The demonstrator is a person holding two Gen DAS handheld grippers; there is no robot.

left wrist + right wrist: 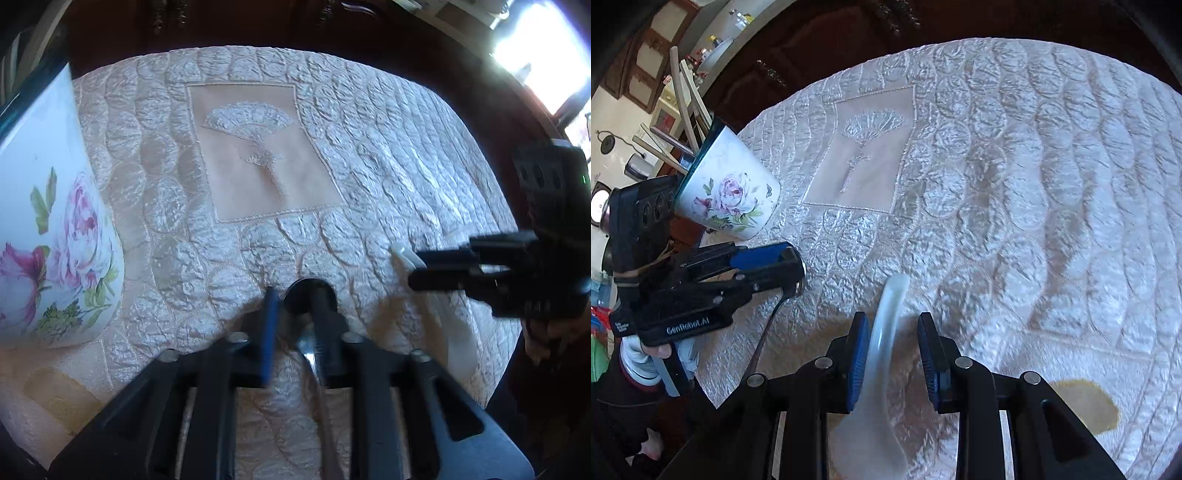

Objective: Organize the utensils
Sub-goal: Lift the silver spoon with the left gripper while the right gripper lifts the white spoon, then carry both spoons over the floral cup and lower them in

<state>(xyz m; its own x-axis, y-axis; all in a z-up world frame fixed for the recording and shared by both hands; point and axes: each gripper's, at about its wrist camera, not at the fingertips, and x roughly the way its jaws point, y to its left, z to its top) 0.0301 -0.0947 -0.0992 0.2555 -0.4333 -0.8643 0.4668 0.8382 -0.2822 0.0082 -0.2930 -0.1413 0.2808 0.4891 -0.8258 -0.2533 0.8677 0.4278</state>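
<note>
Cup (729, 192), floral, at cloth's (1015, 177) left edge; utensils already upright inside, presumably the collecting point. Left gripper (792, 273): clamped on metal spoon (764, 332), handle trailing toward table, seemingly bound for cup. Right gripper (894, 350): jaws apart, straddling white plastic spoon (886, 325) flat on cloth, not yet pinched.
</note>
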